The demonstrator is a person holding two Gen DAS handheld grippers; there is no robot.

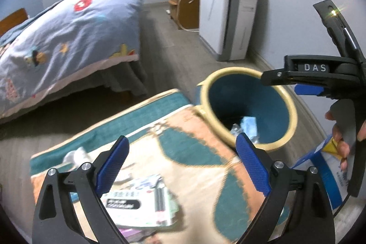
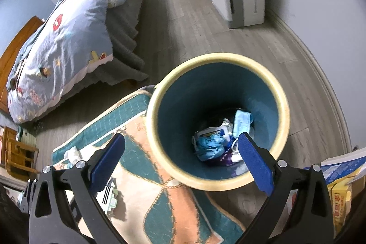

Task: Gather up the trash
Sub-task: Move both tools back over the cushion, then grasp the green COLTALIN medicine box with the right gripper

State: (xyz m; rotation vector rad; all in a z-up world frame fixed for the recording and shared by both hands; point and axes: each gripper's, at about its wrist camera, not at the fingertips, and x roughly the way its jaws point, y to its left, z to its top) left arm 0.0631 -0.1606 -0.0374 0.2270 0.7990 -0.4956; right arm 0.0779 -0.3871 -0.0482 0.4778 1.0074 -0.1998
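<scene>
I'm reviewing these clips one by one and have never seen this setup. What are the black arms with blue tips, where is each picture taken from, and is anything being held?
There is no robot here: a person carries a hand-held claw in each hand, each with a wide-angle camera looking out along its two blue-padded fingers. One picture looks out from the left claw, the other from the right claw. In the left view the right claw also shows at the right edge, with the person's hand around its handle.

Both claws are open and empty. Below them stands a bin, cream-rimmed and teal inside, already holding trash such as a blue face mask. It stands at the edge of a patterned rug, where some printed packets and a crumpled white scrap lie. A bed stands behind.
</scene>
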